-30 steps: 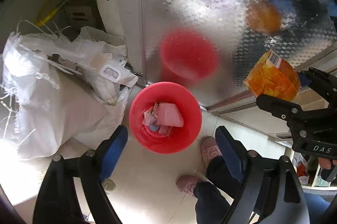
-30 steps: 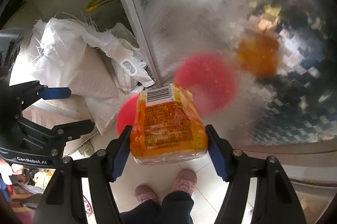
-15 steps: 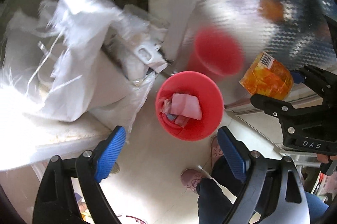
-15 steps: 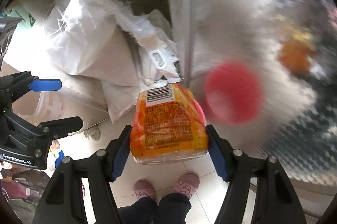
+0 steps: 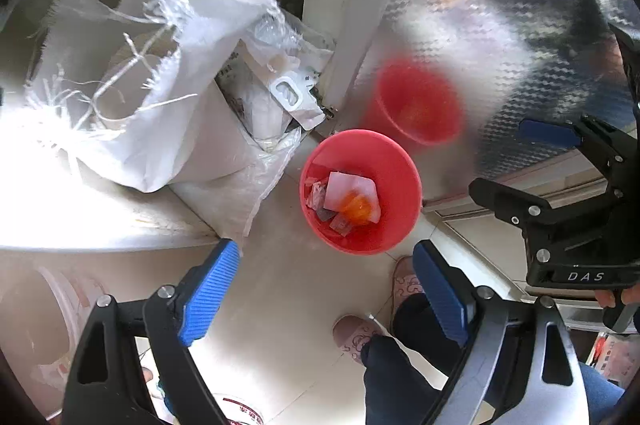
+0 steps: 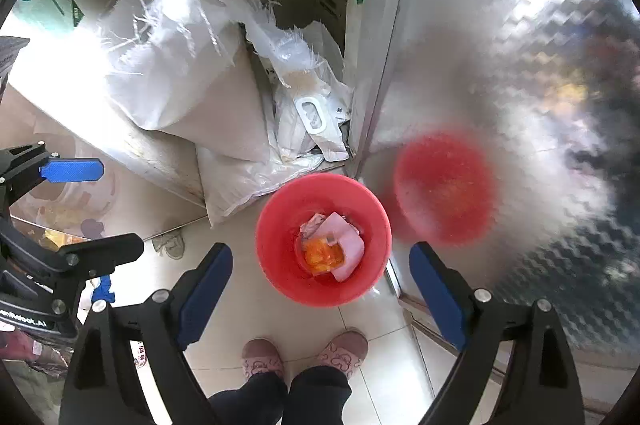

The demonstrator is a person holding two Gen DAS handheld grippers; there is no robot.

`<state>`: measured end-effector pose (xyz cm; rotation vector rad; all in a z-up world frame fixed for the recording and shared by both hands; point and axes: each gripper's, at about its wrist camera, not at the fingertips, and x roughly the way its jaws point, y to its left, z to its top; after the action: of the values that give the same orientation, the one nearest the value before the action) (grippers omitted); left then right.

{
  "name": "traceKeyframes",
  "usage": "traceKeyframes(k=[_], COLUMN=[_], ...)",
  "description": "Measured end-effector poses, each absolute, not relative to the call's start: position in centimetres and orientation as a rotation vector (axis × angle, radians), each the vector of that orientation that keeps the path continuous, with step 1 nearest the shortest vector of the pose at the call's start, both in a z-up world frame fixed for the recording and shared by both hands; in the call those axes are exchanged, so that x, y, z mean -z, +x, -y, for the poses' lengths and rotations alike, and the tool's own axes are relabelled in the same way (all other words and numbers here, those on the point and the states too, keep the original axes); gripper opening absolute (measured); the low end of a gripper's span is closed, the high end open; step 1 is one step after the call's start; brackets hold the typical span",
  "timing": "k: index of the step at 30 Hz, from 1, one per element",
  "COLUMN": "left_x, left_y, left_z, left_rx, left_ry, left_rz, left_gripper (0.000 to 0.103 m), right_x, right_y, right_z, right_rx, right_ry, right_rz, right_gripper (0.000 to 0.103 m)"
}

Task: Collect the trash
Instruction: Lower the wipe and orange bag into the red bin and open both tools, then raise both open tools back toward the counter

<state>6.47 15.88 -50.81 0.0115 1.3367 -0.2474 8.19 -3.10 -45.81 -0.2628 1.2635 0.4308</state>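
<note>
the orange packet [image 6: 323, 256] lies inside the red bin [image 6: 280, 289], on top of a pale pink wrapper [image 6: 347, 243] and other scraps. the right hand-held gripper [image 6: 320, 279] hangs above the bin with its jaws wide apart and nothing between them; the left hand-held gripper [image 5: 326, 289] is likewise spread and empty, a little to the bin's near side.

judged from this, the drop looks done, and the step in hand is to clear away and fetch the next piece of trash. to do it well, lift the right hand-held gripper straight up from the bin so a finger does not catch the rim and tip it, keep the jaws parted, and swing wide of the white woven sacks [image 6: 180, 77] just beside the bin, whose frayed strands could snag.

the right wrist view looks almost straight down into the bin and shows both slippers [image 6: 262, 359] on the floor below it. the left wrist view [image 5: 352, 207] shows the packet from an angle, plus the right tool's body to the bin's right, which its own camera cannot see. both show the bin's blurred reflection in the embossed metal door [image 6: 520, 65] behind it.
</note>
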Motion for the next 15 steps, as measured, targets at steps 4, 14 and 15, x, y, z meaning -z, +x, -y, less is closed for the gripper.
traceKeyframes(k=[4, 14, 15], left_x=[47.4, 33.0, 31.6], left_y=[5.2, 2.8, 2.8], left_z=[-15.9, -16.6, -16.6], left_rx=[0.238, 0.222, 0.224], left_ry=[0.030, 0.021, 0.015], left_rz=[-1.314, -1.226, -1.213], left_gripper=[0.088, 0.088, 0.088], right_x=[42.8, 29.3, 27.8], right_y=[7.1, 4.5, 4.4], right_z=[3.2, 3.1, 3.2], right_rx=[-0.415, -0.429, -0.424], right_ry=[-0.268, -0.252, -0.254], right_rz=[-1.242, -1.128, -1.111], right_gripper=[0.090, 0.096, 0.097])
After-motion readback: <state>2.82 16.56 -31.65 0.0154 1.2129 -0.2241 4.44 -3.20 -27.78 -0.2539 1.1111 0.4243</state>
